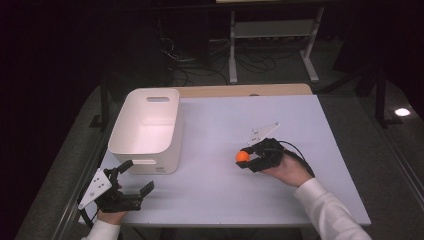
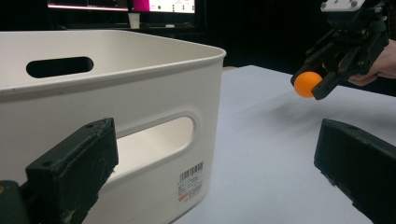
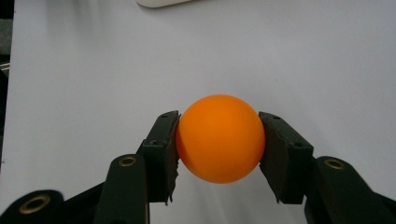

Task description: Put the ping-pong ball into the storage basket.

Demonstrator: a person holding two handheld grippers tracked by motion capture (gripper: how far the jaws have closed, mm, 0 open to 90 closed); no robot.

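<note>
I have the orange ball (image 3: 220,139) pinched between the two jaws of my right gripper (image 1: 248,156), one jaw on each side, about at its widest line. The ball is off the white table (image 1: 220,190), right of the middle; the left gripper view shows it hanging above the surface with a faint shadow below. The white bin (image 1: 145,131) stands at the far left, well apart from the ball, its open top facing up and nothing visible inside.

My left gripper (image 1: 131,181) rests at the near left corner, just near of the bin, jaws spread wide and holding nothing.

As I judge it, the step in hand is carrying the ball to the bin. A smooth round ball can squirt out of flat pads, so I want to keep the squeeze steady rather than harder and keep the jaws level. I should lift enough to clear the bin's near right rim, travel left and far, and let go only once the ball is well inside the walls and low, so it does not bounce out. My left gripper should stay out of the way.
</note>
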